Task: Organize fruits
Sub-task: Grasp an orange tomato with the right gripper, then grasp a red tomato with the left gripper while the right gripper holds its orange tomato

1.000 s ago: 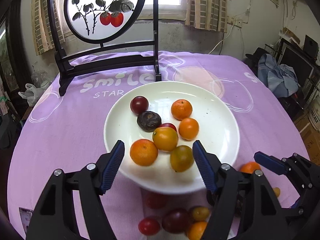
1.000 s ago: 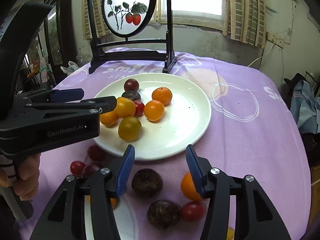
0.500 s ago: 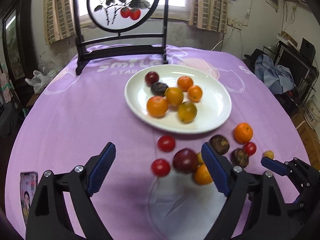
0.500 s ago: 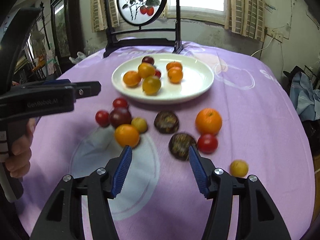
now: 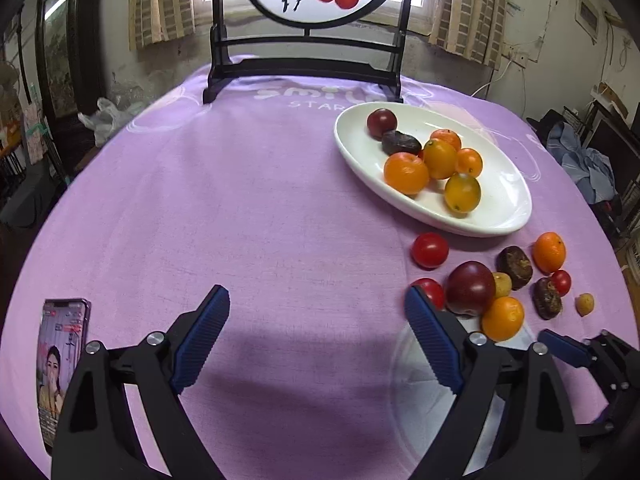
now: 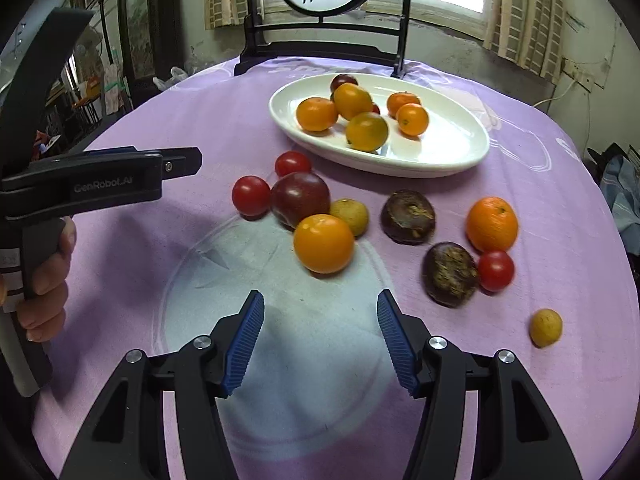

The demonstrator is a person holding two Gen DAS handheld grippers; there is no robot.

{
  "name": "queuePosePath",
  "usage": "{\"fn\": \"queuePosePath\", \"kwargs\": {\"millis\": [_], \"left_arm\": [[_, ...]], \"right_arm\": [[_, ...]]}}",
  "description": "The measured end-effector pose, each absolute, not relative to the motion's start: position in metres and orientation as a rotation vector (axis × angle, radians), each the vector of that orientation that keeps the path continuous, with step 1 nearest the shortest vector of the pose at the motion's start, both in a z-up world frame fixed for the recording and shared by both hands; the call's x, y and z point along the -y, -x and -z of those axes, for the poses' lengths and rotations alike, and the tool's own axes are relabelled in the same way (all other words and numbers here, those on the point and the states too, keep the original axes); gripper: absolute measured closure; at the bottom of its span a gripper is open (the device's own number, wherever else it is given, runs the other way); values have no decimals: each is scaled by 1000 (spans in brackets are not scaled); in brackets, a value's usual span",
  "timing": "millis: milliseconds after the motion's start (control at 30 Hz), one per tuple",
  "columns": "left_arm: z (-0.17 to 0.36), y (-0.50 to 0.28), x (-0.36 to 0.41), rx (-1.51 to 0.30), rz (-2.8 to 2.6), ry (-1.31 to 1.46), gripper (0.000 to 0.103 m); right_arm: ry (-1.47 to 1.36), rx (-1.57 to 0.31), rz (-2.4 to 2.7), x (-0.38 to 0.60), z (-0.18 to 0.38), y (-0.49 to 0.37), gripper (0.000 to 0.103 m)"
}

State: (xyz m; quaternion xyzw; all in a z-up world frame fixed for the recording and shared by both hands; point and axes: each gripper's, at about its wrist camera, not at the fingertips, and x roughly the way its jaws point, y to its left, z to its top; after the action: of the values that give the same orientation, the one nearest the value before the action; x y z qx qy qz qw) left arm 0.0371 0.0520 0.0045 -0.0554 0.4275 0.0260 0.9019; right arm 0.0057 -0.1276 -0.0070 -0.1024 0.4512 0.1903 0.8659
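Observation:
A white plate [image 6: 452, 152] [image 5: 508, 208] on the purple cloth holds several oranges, a dark plum and a brown fruit. Loose fruit lies in front of it: a dark red plum [image 6: 300, 198] [image 5: 470, 288], an orange [image 6: 323, 243] [image 5: 502, 318], another orange [image 6: 491, 223], cherry tomatoes [image 6: 251, 195], two brown fruits [image 6: 450, 274] and small yellow fruits [image 6: 545, 327]. My left gripper [image 5: 316, 340] is open and empty, left of the loose fruit. My right gripper [image 6: 320, 340] is open and empty, just short of the near orange.
A black wooden stand with a round painted screen [image 5: 304, 68] stands at the table's far edge. A phone [image 5: 60, 364] lies at the near left. The left gripper's body and the hand holding it [image 6: 80, 184] show at the left of the right wrist view.
Both grippers have drawn back from the plate toward the near edge. The left one has also swung left. Both stayed open and empty.

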Motion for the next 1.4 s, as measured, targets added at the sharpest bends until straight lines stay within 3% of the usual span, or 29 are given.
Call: {"fn": "queuePosePath", "kwargs": {"millis": [200,333,1033,1167,1400], "left_arm": [[2,-39,-48,-944,23,162,15],[5,-38,-42,-950,34,151,15],[20,-38,-10,-934,38,20,15],[27,-43,4,-968,61,-19,25],[32,-65,15,-977,68,-53,50]], "right_arm": [[215,-972,-388,115,16,-31,44],[181,-970,-376,117,18,-41,66],[62,-928,-375,172,5,-6,66],[57,-923,-394,171,2,-4,66],[53,-904,-420,171,-4,0,66]]}}
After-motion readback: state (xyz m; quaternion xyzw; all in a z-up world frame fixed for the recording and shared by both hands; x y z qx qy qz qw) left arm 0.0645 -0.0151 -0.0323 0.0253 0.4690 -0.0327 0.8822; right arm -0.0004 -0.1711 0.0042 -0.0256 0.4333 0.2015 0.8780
